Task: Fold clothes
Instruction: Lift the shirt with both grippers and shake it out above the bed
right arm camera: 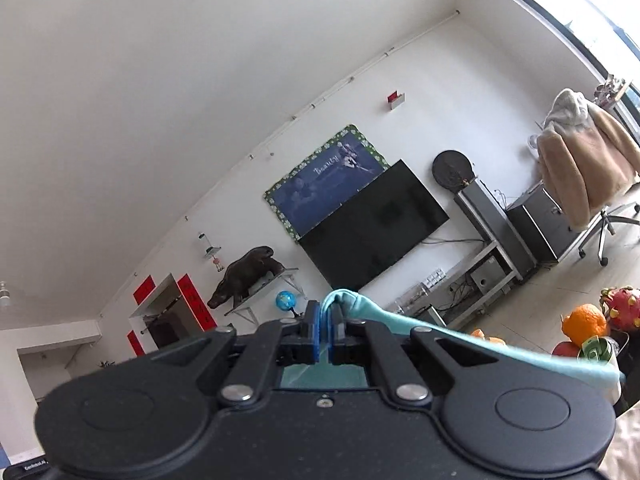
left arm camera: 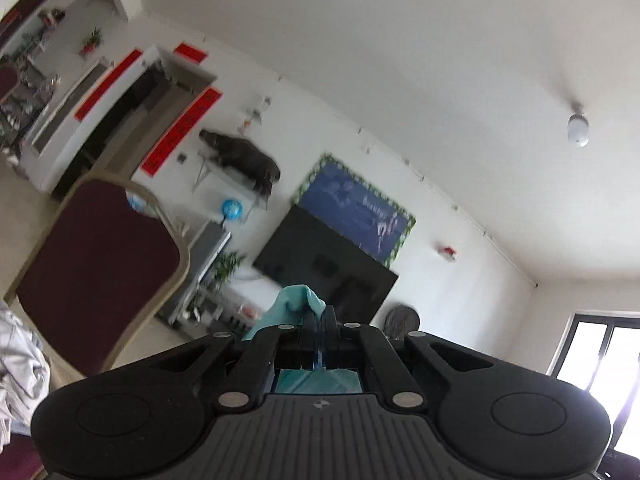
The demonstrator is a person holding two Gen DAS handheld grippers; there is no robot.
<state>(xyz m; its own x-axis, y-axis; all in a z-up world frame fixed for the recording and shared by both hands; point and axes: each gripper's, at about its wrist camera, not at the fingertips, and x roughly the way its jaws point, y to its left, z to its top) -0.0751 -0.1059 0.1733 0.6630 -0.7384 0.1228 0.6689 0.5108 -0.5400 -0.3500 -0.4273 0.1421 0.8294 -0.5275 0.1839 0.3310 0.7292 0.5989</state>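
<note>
In both wrist views, tilted up toward wall and ceiling. On the left gripper (left arm camera: 320, 322), jaws clenched on a fold of teal cloth (left arm camera: 298, 300), bunched above the tips and draping down the left side, more of it visible through the gap under the jaws. On the right gripper (right arm camera: 325, 320), jaws likewise clamped on the same cloth (right arm camera: 360, 306), a small hump over the tips, then a band stretching right and downward past the gripper body toward the frame edge. Held up in the air at both ends, no surface visible beneath. Beyond the left gripper, a dark TV (left arm camera: 326, 270) on the white wall, a blue poster (left arm camera: 356, 210) just above it, an animal figure (left arm camera: 242, 154) on a wall shelf, a small globe (left arm camera: 232, 209) below that, red banners (left arm camera: 182, 132) around a doorway, a maroon chair (left arm camera: 98, 276) near the left edge, pale fabric (left arm camera: 20, 364) bunched at far left, a ceiling lamp (left arm camera: 578, 126), a bright window (left arm camera: 600, 352) at right. Beyond the right gripper, the same TV (right arm camera: 374, 228), poster (right arm camera: 326, 178), figure (right arm camera: 244, 270) and globe (right arm camera: 285, 301), plus a beige coat (right arm camera: 584, 156) hung over an office chair, grey speakers (right arm camera: 486, 210) beside the TV stand, and fruit (right arm camera: 584, 322) at the right edge, an orange and a dragon fruit among it.
</note>
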